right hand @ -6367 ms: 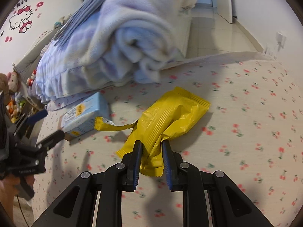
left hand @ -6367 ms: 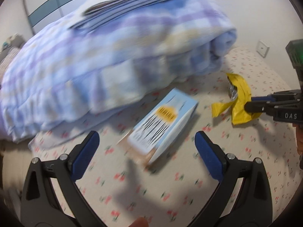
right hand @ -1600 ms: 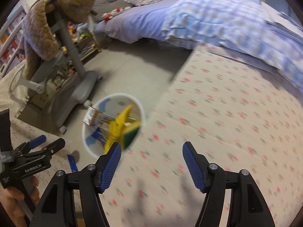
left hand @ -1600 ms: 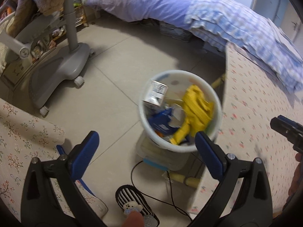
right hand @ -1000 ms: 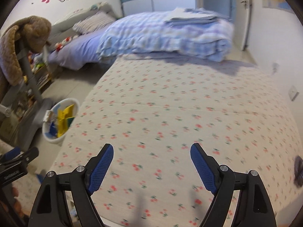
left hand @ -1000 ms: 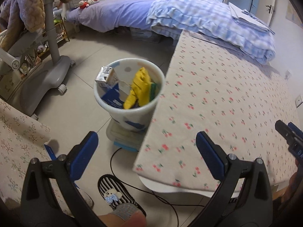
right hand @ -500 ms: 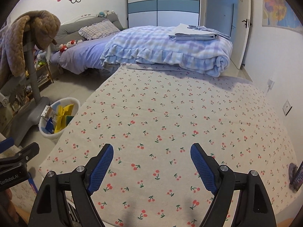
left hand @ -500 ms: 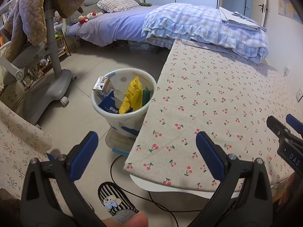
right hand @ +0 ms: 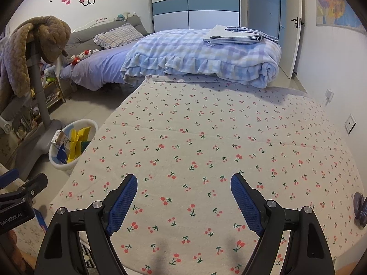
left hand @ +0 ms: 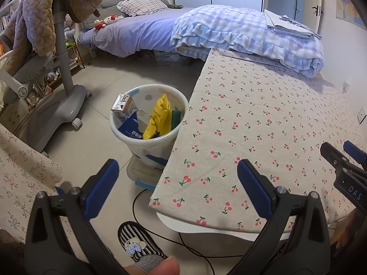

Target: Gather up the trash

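Observation:
A white trash bin (left hand: 146,145) stands on the floor at the table's left edge; it also shows in the right wrist view (right hand: 60,162). In it are a yellow wrapper (left hand: 158,116), a small carton (left hand: 122,104), a blue box (left hand: 132,127) and a green piece (left hand: 176,114). My left gripper (left hand: 177,178) is open and empty, held above the table's near left corner. My right gripper (right hand: 183,197) is open and empty above the cherry-print tablecloth (right hand: 206,142). The right gripper's tips show at the right of the left wrist view (left hand: 341,158).
A folded blue checked blanket (right hand: 206,52) lies at the table's far end. A grey chair base (left hand: 57,105) draped with a brown plush throw stands left of the bin. A striped slipper (left hand: 137,245) and a black cable (left hand: 142,208) lie on the floor near me.
Both grippers have drawn back a little from the bin and table. The view has settled; bin contents have not moved.

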Available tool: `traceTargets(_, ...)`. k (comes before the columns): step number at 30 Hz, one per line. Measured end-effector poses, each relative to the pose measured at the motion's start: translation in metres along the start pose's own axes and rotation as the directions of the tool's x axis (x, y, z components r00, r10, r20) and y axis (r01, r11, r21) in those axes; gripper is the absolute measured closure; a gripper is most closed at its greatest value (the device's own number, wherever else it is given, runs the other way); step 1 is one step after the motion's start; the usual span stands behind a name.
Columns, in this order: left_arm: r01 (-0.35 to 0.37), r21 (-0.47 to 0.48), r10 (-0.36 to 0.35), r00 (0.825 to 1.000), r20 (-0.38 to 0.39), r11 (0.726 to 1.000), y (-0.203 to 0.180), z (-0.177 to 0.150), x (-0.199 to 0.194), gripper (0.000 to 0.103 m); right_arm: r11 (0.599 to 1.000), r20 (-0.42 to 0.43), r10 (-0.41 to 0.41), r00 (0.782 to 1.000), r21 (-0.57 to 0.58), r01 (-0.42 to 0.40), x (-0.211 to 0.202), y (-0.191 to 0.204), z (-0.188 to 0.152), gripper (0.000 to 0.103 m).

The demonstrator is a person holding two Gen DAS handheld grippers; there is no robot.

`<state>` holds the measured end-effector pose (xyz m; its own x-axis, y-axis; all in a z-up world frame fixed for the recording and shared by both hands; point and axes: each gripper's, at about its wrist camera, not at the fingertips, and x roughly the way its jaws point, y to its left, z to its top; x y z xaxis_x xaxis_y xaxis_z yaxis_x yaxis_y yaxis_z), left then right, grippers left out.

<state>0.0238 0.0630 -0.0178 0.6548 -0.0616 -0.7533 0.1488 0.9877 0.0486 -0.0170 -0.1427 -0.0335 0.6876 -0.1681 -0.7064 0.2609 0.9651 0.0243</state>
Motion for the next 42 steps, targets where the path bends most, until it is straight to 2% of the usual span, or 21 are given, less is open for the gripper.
traceTargets(42, 0.01, -0.005, -0.01, 1.0, -0.002, 1.0, -0.0027, 0.0011, -0.0019, 0.001, 1.0, 0.001, -0.006, 1.0, -0.008, 0.006, 0.0006, 0.0026, -0.0013, 0.018)
